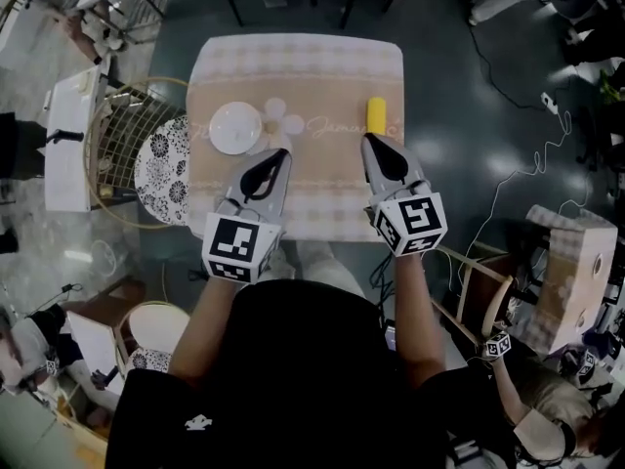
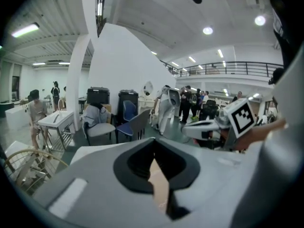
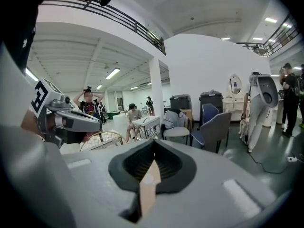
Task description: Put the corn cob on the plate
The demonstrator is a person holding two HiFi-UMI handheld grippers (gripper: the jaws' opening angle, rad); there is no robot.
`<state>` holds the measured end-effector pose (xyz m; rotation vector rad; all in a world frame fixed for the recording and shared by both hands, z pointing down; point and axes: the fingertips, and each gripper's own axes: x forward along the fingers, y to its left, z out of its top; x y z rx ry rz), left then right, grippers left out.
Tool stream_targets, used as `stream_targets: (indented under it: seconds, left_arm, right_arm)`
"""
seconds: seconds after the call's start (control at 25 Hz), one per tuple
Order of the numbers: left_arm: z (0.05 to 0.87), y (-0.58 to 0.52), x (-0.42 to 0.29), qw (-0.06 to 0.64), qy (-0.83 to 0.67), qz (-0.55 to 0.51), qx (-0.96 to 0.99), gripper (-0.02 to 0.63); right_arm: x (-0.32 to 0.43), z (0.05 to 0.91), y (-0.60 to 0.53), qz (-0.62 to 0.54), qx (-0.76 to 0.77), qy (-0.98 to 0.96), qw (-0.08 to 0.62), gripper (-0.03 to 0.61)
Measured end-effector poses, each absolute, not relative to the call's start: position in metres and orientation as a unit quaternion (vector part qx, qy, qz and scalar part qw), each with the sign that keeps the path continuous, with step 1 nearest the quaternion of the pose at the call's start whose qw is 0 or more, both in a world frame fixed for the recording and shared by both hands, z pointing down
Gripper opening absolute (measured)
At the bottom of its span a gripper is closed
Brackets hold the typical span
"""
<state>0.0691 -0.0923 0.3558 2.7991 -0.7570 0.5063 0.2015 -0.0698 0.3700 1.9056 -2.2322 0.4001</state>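
On the table (image 1: 322, 66) the plate (image 1: 235, 127) lies towards the left and the corn cob (image 1: 375, 115) towards the right, well apart. The left gripper (image 1: 283, 153) hangs over the table just before the plate, the right gripper (image 1: 368, 141) just before the corn cob. A round seat (image 1: 161, 169) stands beside the table's left edge

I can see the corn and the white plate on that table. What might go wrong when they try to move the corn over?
1. The corn cob is round and lies near the right edge of the table. The right gripper has its jaws shut, so a nudge from it might roll the cob off.
2. The plate sits on the table's other side, and the left gripper hovers beside it. Carrying the cob across could bump either.
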Motion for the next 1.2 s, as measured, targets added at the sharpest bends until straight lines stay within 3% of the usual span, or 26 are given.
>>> stream_targets:
  seconds: [0.88,1.2]
  left_arm:
    - [0.427,-0.106,0.127,0.137,-0.254,0.252,0.924,0.005]
    - [0.435,-0.107,0.12,0.146,-0.27,0.264,0.914,0.005]
  right_arm:
    - [0.291,0.512,-0.1,0.253,0.655,-0.704,0.108,0.008]
    - [0.314,0.559,-0.112,0.274,0.687,-0.658,0.14,0.111]
